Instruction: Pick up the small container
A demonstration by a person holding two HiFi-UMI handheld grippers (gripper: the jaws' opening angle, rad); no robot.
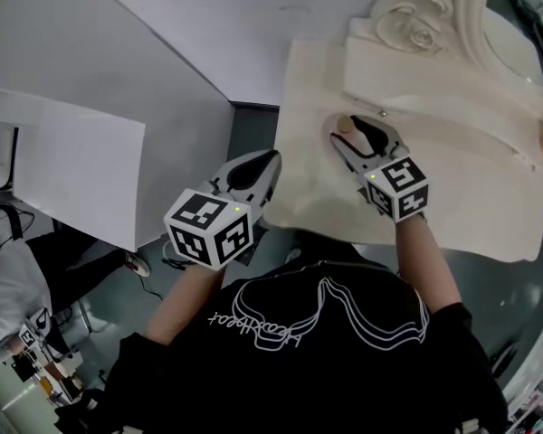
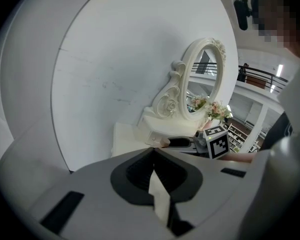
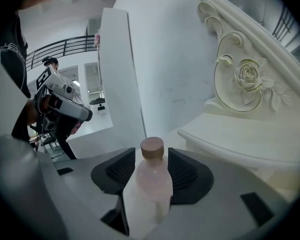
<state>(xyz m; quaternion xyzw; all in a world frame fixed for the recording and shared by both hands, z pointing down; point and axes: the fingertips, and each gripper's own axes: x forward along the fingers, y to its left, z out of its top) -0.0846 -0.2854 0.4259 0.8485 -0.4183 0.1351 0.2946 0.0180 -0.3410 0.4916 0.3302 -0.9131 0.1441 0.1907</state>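
The small container is a pale pink bottle [image 3: 151,186] with a tan cap [image 3: 152,148]. It stands on the cream tabletop [image 1: 462,197] in front of the mirror's base. My right gripper [image 3: 151,156] is open, with one dark pad on each side of the bottle. No firm press on it shows. From the head view, only the bottle's cap [image 1: 345,125] shows between the right gripper's [image 1: 357,136] fingers. My left gripper [image 1: 258,172] hangs off the table's left edge. Its jaws are together and hold nothing, as the left gripper view [image 2: 152,155] also shows.
An ornate white mirror [image 1: 425,25] with a carved rose [image 3: 247,75] stands at the back of the table. Its stepped base [image 3: 250,139] is just right of the bottle. A curved white wall [image 2: 115,69] rises behind. A white counter [image 1: 63,170] stands at the left above grey floor.
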